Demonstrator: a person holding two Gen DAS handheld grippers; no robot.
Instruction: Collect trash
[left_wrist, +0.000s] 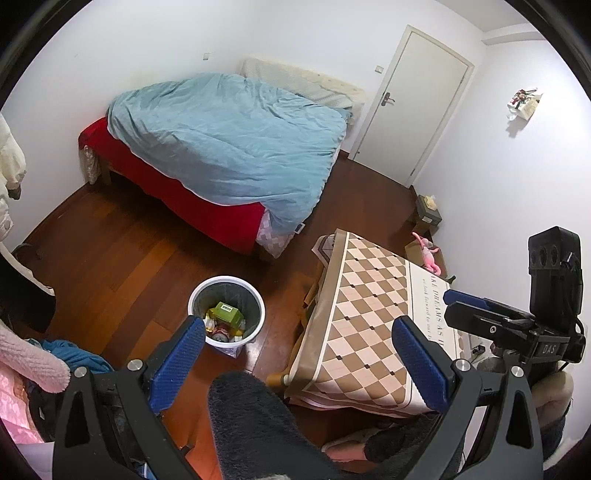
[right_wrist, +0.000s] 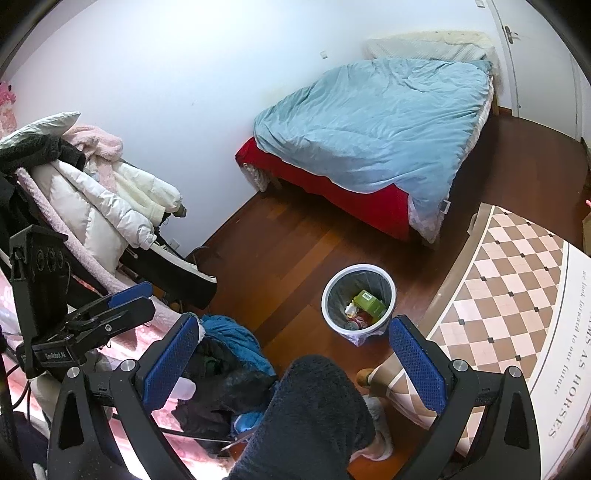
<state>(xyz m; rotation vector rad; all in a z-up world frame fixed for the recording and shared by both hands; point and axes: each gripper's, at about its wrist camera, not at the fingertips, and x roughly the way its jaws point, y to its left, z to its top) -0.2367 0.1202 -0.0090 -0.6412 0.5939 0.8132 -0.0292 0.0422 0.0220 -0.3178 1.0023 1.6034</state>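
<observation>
A white waste bin (left_wrist: 226, 312) lined with a dark bag stands on the wood floor of a bedroom, and everything else sits around it. Inside the bin lie a green carton (left_wrist: 226, 312), a red can (right_wrist: 355, 322) and scraps of pale wrapping. The left gripper (left_wrist: 299, 354) hovers high above and just to the right of the bin, its blue-padded jaws spread wide with nothing between them. The right gripper (right_wrist: 295, 360) hangs on the near side of the bin, likewise released and empty. A dark fleece-clad knee of the person rises between each pair of jaws. Right of the bin stands a table under a brown-and-cream checked cloth (left_wrist: 369, 317), its top bare. Beyond the bin is a bed with a blue duvet (left_wrist: 232, 140) over a red sheet, and a white door (left_wrist: 413, 103) behind it. Left of the bin, jackets and pink bedding are heaped (right_wrist: 96, 199); a blue garment (right_wrist: 236, 339) lies nearest the bin.
</observation>
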